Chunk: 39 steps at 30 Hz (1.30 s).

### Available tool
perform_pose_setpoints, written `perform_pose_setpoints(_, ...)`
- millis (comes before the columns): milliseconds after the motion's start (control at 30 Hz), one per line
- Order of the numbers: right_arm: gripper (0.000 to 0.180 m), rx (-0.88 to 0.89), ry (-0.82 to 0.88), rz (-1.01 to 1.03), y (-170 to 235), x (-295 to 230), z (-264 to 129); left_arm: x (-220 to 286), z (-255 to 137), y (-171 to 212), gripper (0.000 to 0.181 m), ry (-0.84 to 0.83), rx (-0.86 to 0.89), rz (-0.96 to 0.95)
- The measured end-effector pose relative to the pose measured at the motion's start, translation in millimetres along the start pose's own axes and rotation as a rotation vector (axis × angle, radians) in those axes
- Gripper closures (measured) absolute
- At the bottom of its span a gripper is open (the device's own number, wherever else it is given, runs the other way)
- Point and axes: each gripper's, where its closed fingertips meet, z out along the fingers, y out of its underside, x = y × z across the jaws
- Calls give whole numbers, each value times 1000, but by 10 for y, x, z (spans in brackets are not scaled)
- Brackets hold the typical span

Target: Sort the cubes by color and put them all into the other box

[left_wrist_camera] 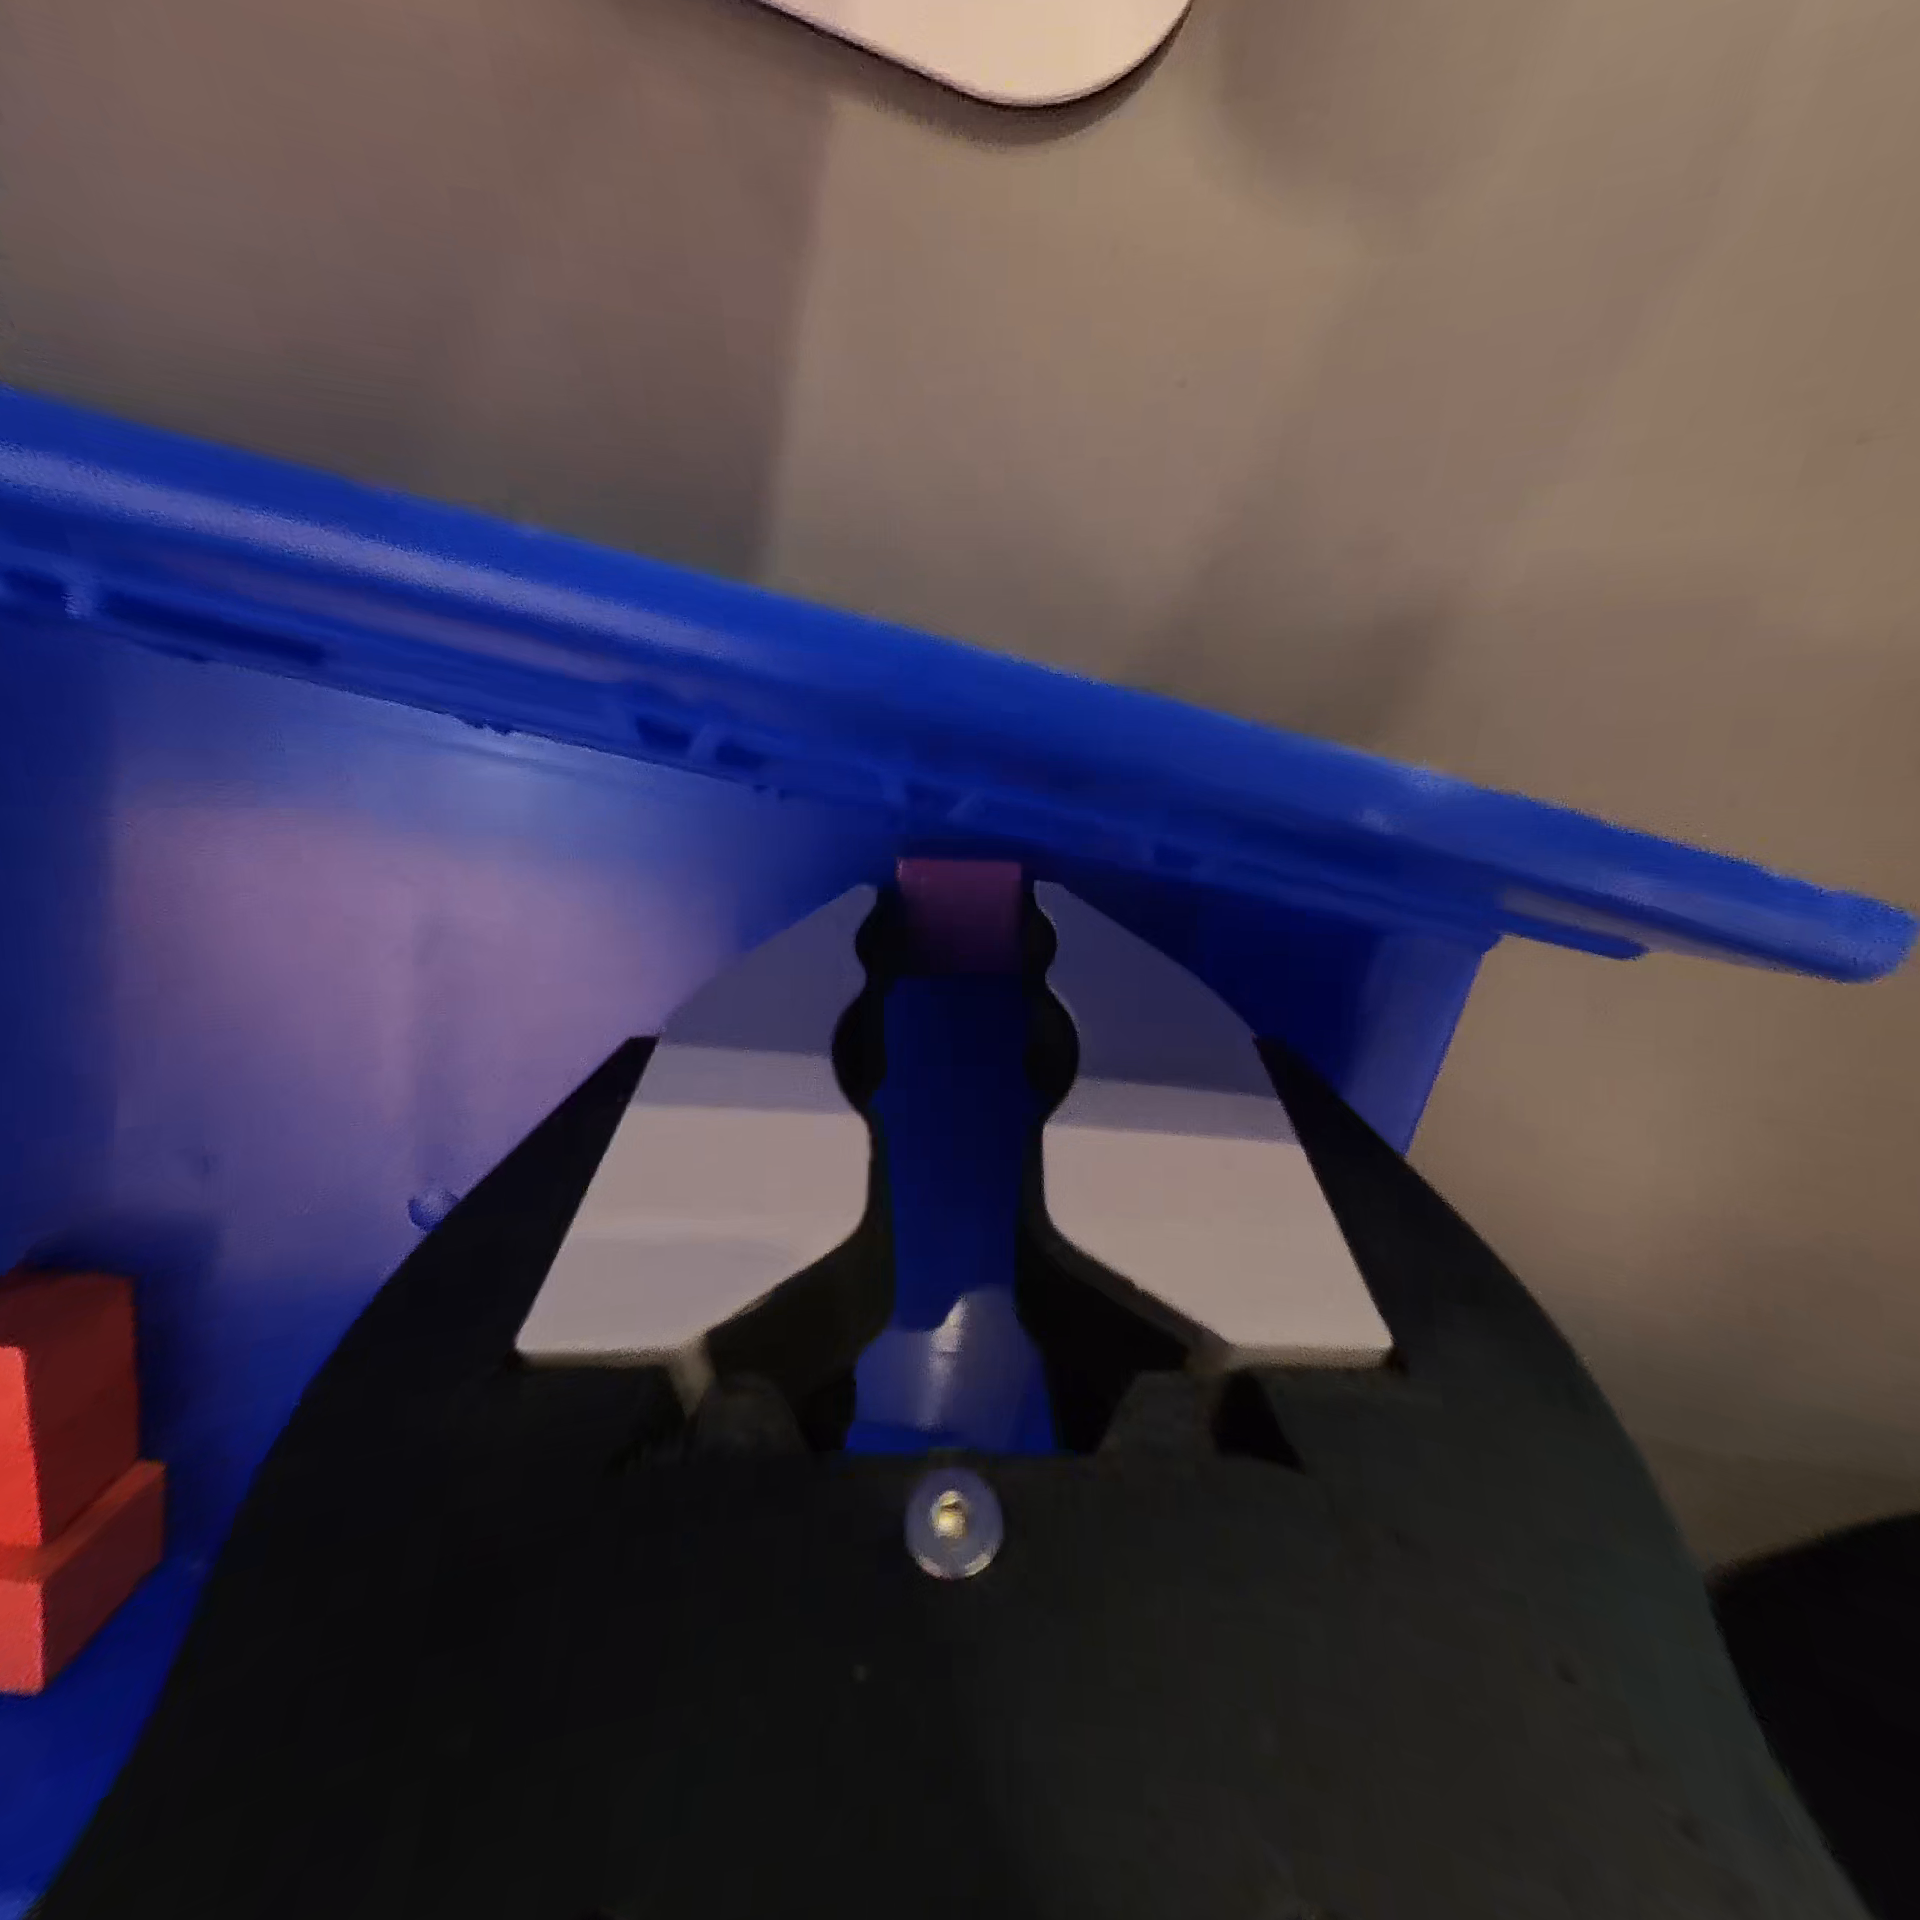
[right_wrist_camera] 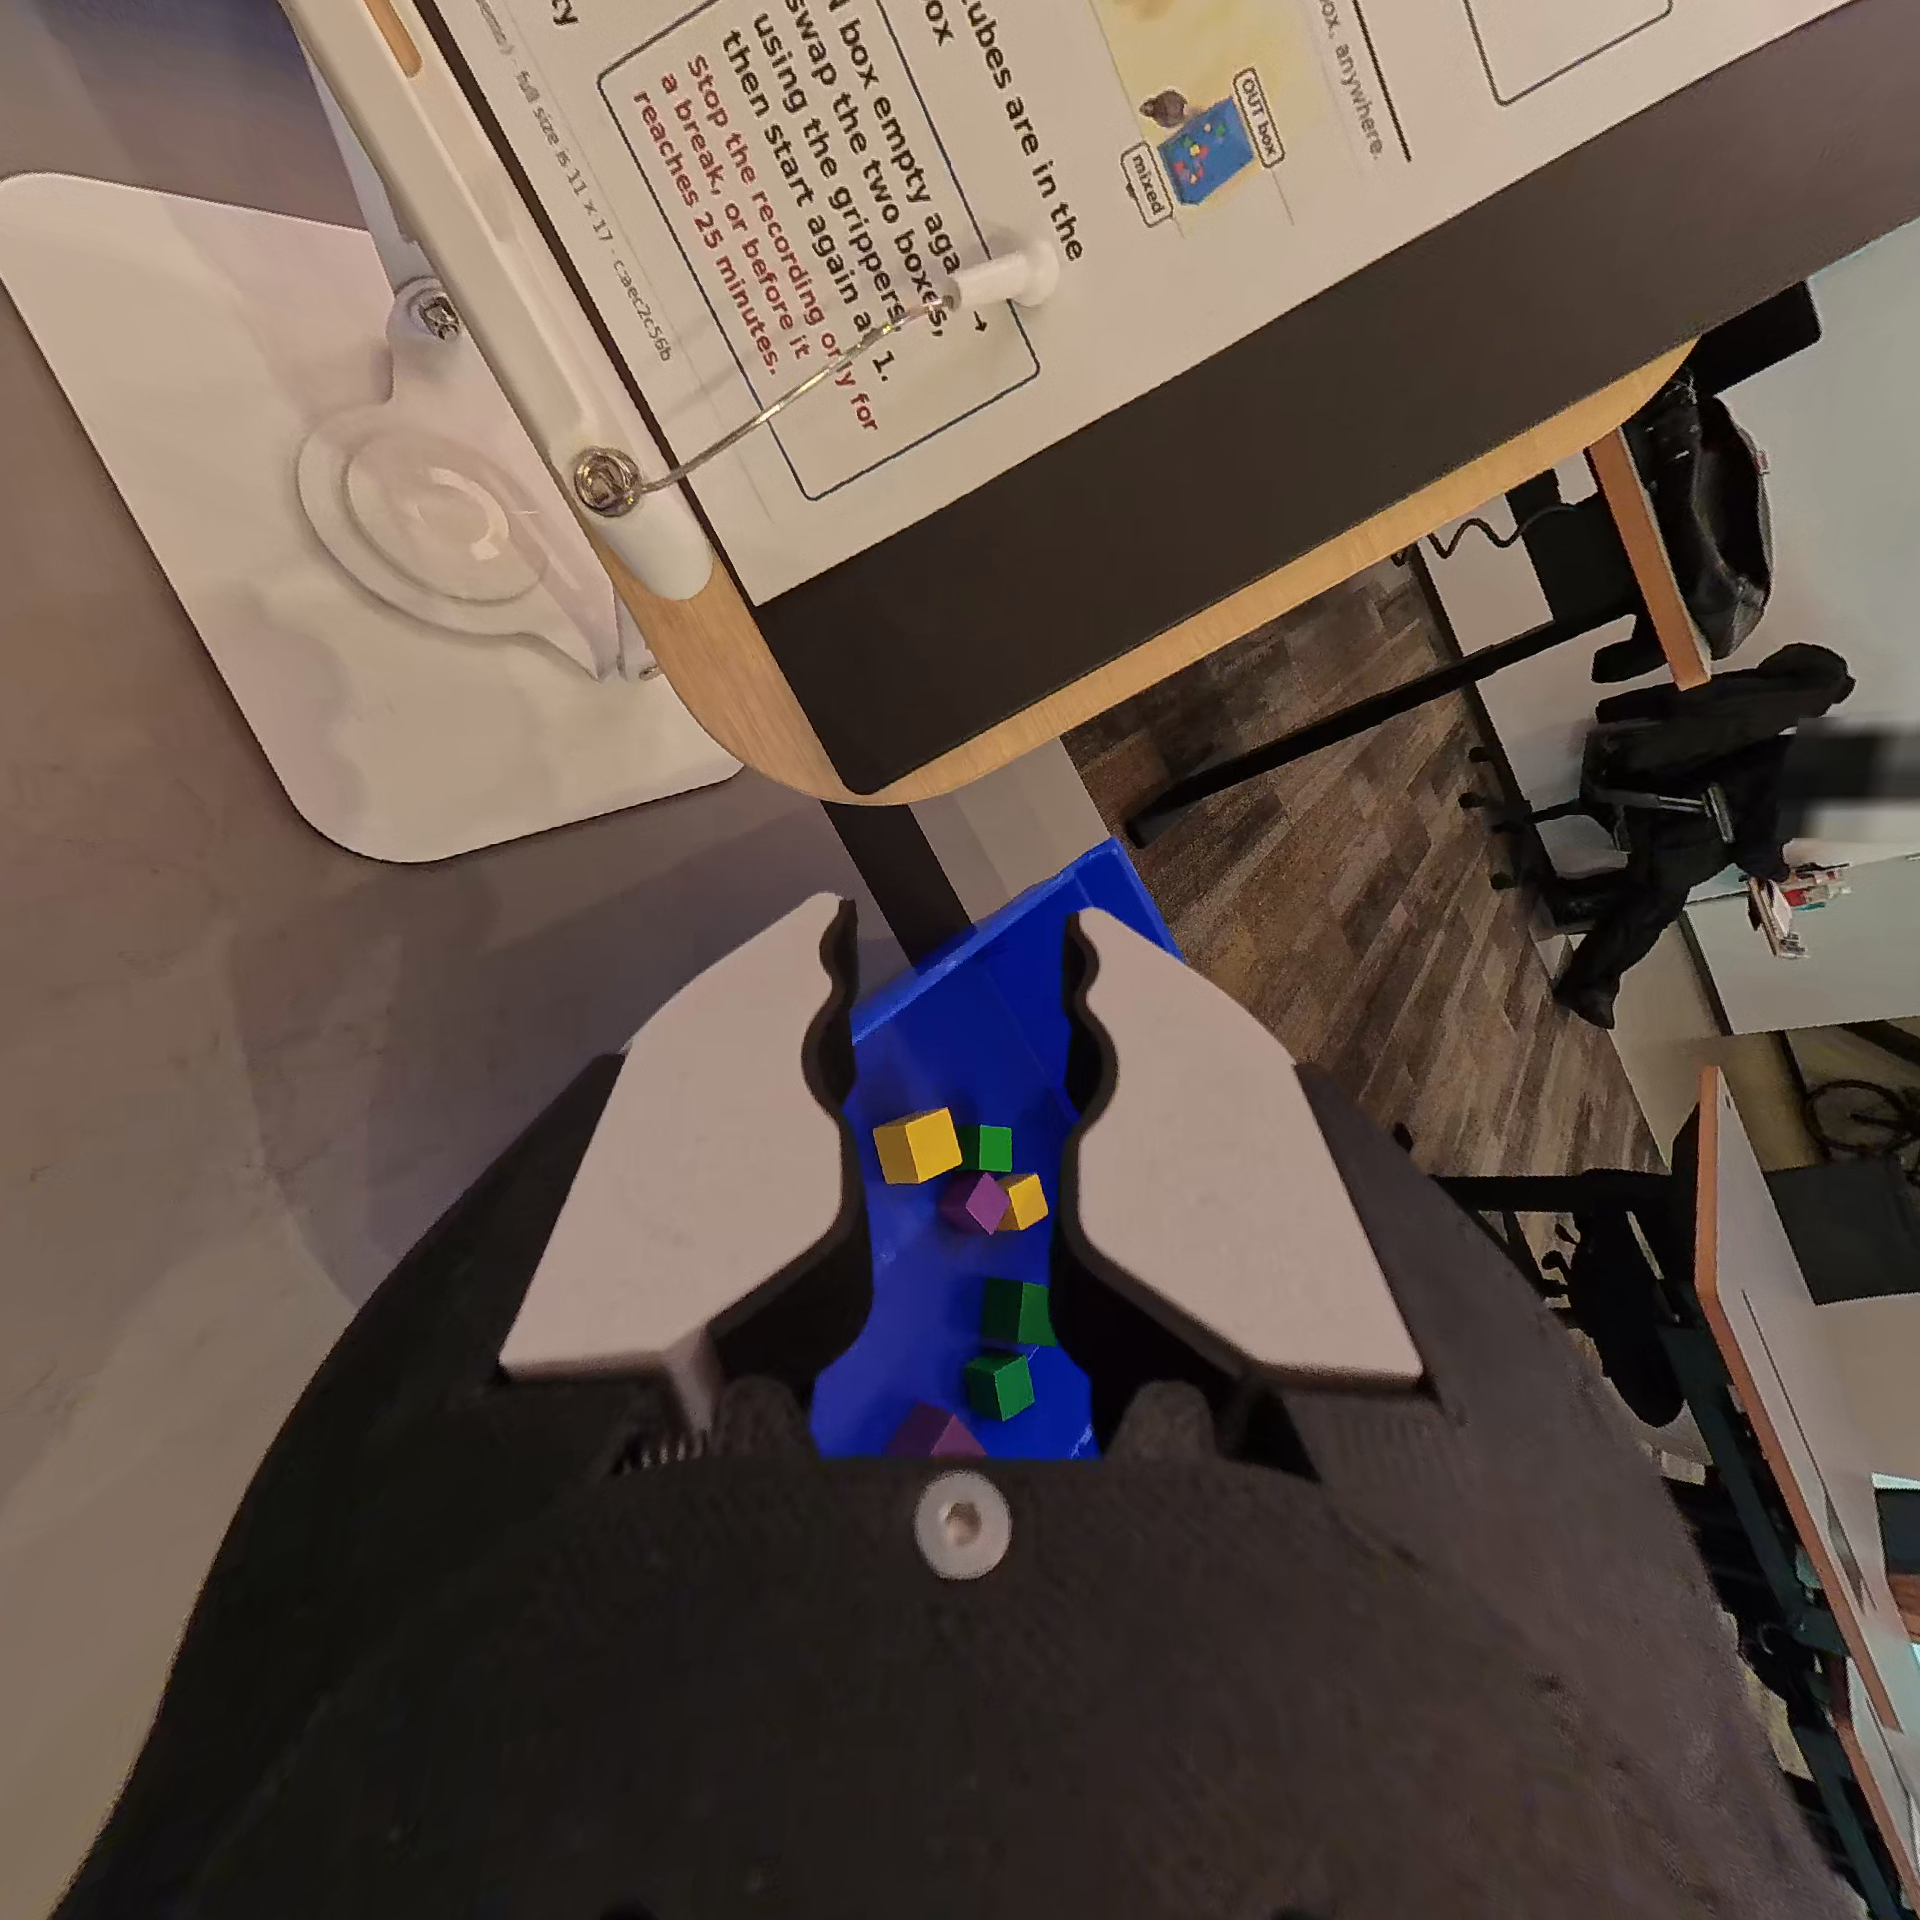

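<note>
The left gripper is pinched tight on a small purple cube, held right at its fingertips just under the rim of a blue box. That rim runs straight across in front of the tips, and the box's inner wall fills the space behind. Down in the lower left corner of that box sit red cubes, two or perhaps three stacked; the edge of the picture cuts them off, so the count is unsure.

The right gripper hangs wide apart with nothing between its fingers, hovering above another blue box. Through the gap I count two yellow cubes, three green cubes and two purple ones, the lower purple half hidden by the gripper's body. The fingers cover the rest of that box's floor.

Beyond this box stands a sign board with a printed sheet on a white base, resting on the grey table.
</note>
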Motion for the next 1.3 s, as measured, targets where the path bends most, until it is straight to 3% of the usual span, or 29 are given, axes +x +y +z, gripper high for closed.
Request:
perform_pose_setpoints(33, 143, 3, 1, -3, -17, -2, -10, -26, -7, 7, 158, -19, -5, 1)
perform_pose_setpoints(200, 143, 144, -16, -128, -499, -246, -212, -12, -361, -86, 159, -22, 135, -44)
perform_pose_setpoints(400, 131, 456, -104, -418, -1592, -1291, -328, 585, -1421, -684, 159, 139, 674, 44)
perform_pose_setpoints(500, 130, 599, -131, -543, -2032, -1784, -339, 1057, -1714, -973, 159, 308, 828, 131)
perform_pose_setpoints(600, 129, 692, -190, -610, -2328, -2115, -393, 1430, -1711, -1148, 159, 458, 826, 193)
perform_pose_setpoints(733, 129, 741, -295, -669, -2515, -2380, -460, 1735, -1402, -1221, 159, 568, 685, 260)
perform_pose_setpoints(967, 132, 627, -502, -776, -2336, -2814, -256, 1993, -1164, -1282, 159, 648, 576, 339)
perform_pose_setpoints(1100, 141, 630, -517, -809, -2311, -2909, -230, 2114, -1150, -1293, 159, 677, 552, 376)
perform_pose_setpoints(1167, 157, 623, -517, -825, -2304, -2936, -224, 2152, -1089, -1279, 160, 678, 523, 389)
perform_pose_setpoints(1300, 157, 600, -521, -787, -2305, -2867, -247, 2124, -1139, -1321, 159, 704, 571, 356)
